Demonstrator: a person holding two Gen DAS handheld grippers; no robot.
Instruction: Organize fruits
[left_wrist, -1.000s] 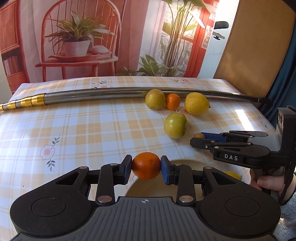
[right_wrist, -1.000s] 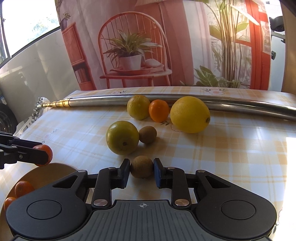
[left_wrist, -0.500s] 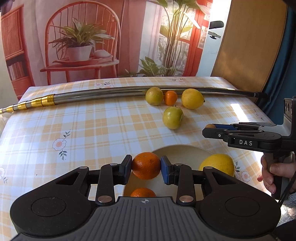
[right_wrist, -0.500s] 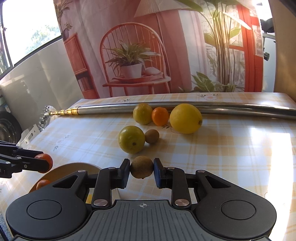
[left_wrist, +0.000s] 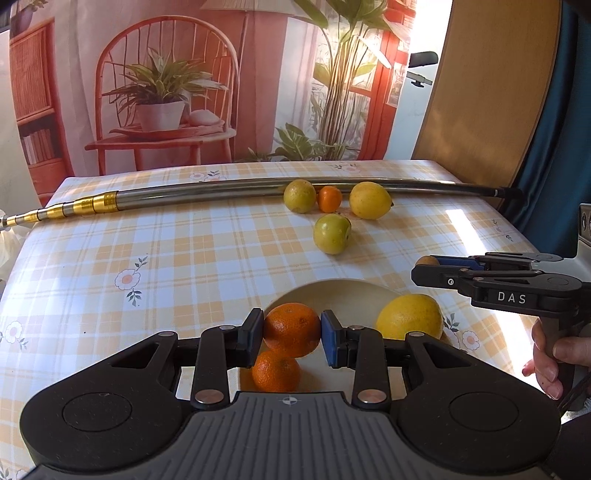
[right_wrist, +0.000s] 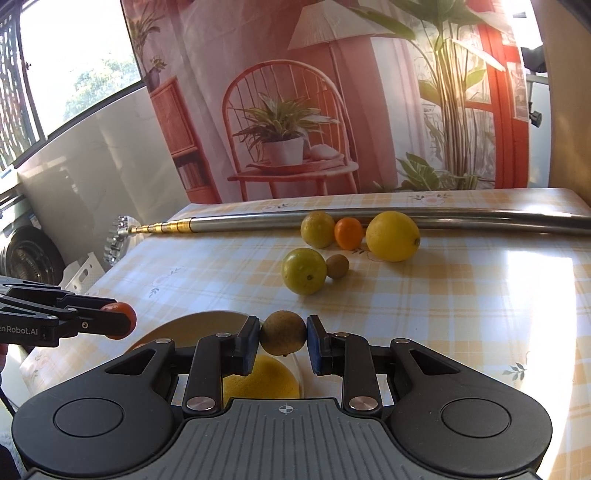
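Note:
My left gripper (left_wrist: 291, 330) is shut on an orange (left_wrist: 291, 328) and holds it above a cream bowl (left_wrist: 332, 290). In the bowl lie a second orange (left_wrist: 275, 371) and a yellow lemon (left_wrist: 410, 316). My right gripper (right_wrist: 283, 334) is shut on a brown kiwi (right_wrist: 283, 332) over the bowl's right rim (right_wrist: 207, 318), with the lemon (right_wrist: 260, 380) below it. On the cloth farther back lie a green apple (right_wrist: 303, 270), a second kiwi (right_wrist: 338, 266), a yellow-green citrus (right_wrist: 317, 229), a small tangerine (right_wrist: 348, 232) and a large lemon (right_wrist: 392, 236).
A long metal telescopic pole (left_wrist: 221, 192) with a gold end lies across the back of the checked tablecloth (left_wrist: 166, 258). A printed backdrop hangs behind the table. A hand (left_wrist: 550, 354) grips the right tool's handle at the table's right edge.
Both grippers have pulled back toward me and risen with their fruit. The bowl with its orange and lemon has come into view under them, and the loose fruits look farther off.

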